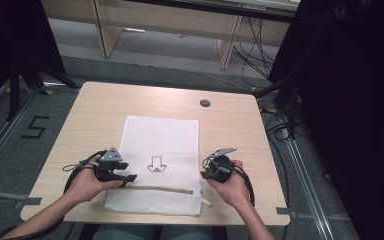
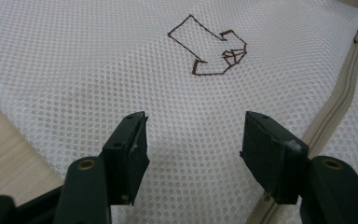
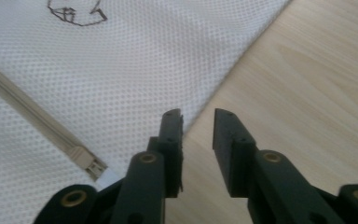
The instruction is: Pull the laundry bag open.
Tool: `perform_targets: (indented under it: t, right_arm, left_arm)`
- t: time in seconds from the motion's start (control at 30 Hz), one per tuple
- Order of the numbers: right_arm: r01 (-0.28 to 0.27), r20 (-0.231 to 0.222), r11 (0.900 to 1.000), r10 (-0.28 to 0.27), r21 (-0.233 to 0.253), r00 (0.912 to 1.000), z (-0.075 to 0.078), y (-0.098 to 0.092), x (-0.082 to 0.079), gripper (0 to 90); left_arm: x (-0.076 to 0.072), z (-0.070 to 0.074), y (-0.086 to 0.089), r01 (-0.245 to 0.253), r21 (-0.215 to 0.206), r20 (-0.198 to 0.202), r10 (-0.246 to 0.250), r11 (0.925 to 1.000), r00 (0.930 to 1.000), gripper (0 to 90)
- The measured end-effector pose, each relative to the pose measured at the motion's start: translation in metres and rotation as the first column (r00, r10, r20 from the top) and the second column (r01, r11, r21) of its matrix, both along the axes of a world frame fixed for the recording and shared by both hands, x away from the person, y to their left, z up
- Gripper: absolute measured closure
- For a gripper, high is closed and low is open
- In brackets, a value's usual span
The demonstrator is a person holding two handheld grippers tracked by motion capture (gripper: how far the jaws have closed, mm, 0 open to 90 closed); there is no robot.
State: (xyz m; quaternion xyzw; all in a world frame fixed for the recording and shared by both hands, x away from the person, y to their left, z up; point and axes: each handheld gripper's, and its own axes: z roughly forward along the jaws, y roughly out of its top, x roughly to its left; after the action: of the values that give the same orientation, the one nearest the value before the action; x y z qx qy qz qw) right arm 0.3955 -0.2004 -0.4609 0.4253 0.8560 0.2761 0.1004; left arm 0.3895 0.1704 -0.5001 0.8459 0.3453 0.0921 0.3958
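Flat on the table [image 1: 80, 125], near its front edge and about midway across: mesh bag [image 1: 162, 145]. Across the bag's near part, running left to right: zipper [image 1: 155, 189], with its pull [image 1: 198, 193] at the right end. Behind the zipper, at the bag's middle: arrow drawing [image 1: 156, 163]. Over the bag's left edge, just behind the zipper's left end: left gripper [image 1: 130, 178] (jaws above the mesh in its own view). Just beside the bag's right edge, over bare tabletop: right gripper [image 1: 203, 173]. Behind the bag, toward the far right: round hole [image 1: 205, 103] in the tabletop.
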Motion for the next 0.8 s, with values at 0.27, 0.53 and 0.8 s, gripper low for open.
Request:
perform_targets:
  t: [0.27, 0.53, 0.8]
  right_arm:
    - [-0.039, -0.058, 0.997, 0.043, 0.064, 0.9974, 0.007, 0.001, -0.008, 81.0]
    - [-0.071, -0.141, 0.996, 0.078, 0.054, 0.9869, 0.01, 0.009, -0.02, 90.0]
    - [-0.048, -0.219, 0.999, 0.042, -0.022, 0.9748, -0.001, 0.014, -0.02, 90.0]
  left_arm:
    - [-0.005, 0.007, -0.005, 0.036, -0.03, 0.033, -0.035, 0.9989, 0.9988, 52.3]
    - [-0.01, 0.013, -0.011, 0.038, -0.055, 0.093, -0.033, 0.9978, 0.9951, 60.8]
    - [-0.015, 0.015, -0.016, 0.072, -0.078, 0.08, -0.066, 0.9944, 0.9947, 63.2]
